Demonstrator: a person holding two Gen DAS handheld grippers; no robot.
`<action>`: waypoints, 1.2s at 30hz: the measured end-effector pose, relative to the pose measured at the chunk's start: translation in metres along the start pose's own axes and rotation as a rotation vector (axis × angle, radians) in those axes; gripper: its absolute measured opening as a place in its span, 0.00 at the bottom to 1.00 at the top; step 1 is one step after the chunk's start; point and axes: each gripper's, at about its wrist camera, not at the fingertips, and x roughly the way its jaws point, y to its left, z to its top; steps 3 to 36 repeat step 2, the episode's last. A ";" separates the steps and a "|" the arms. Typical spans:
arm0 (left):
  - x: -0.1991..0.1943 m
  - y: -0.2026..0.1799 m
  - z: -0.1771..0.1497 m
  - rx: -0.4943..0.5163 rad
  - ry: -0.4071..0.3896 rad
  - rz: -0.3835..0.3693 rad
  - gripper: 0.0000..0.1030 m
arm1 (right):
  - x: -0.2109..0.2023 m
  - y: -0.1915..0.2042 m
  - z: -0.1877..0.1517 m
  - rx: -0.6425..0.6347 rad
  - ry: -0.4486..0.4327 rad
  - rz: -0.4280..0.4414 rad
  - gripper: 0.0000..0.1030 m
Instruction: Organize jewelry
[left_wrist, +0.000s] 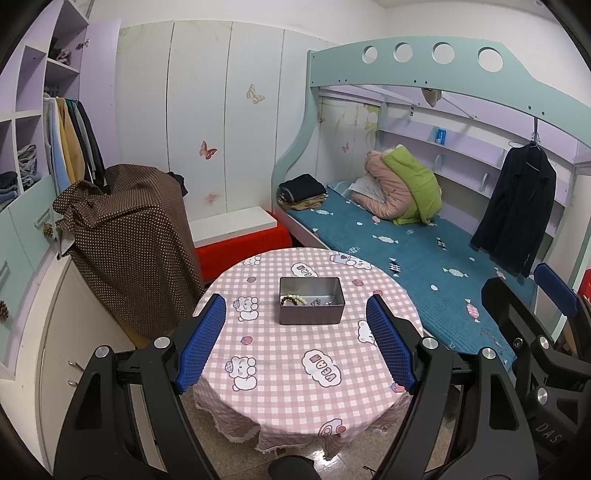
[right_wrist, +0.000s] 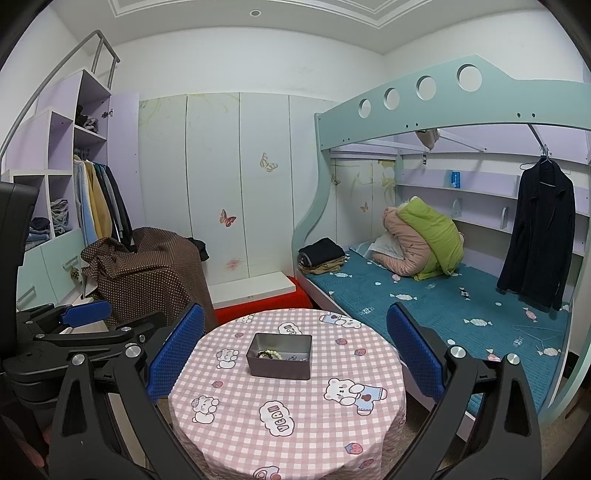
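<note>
Grey rectangular metal tin (left_wrist: 312, 300) sits mid-table on pink checked cloth (left_wrist: 295, 369), beaded bracelets (left_wrist: 293, 300) inside, reachable from either side. Left gripper (left_wrist: 297, 339), right gripper (right_wrist: 295, 358): jaws spread wide, empty, hanging short of tin.

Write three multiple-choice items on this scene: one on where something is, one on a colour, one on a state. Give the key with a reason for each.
1. Where is the metal tin?
A. on the bed
B. on the round table
C. on the wardrobe shelf

2. What colour are the gripper fingers' pads?
A. blue
B. red
C. yellow

3. How does the left gripper stand?
A. shut on a bracelet
B. shut on the tin
C. open, holding nothing

Key: B, the tin sits on the checked tablecloth with beaded bracelets inside; A, both views show blue textured pads; C, its fingers stand wide apart short of the tin, only tablecloth between them.
</note>
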 end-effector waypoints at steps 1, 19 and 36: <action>0.001 0.000 0.000 -0.001 0.001 -0.001 0.77 | 0.000 0.000 0.000 0.000 0.000 0.000 0.92; 0.001 0.000 -0.001 -0.001 0.002 -0.001 0.77 | 0.000 0.000 0.000 -0.001 -0.001 -0.001 0.92; 0.001 0.000 -0.001 -0.001 0.002 -0.001 0.77 | 0.000 0.000 0.000 -0.001 -0.001 -0.001 0.92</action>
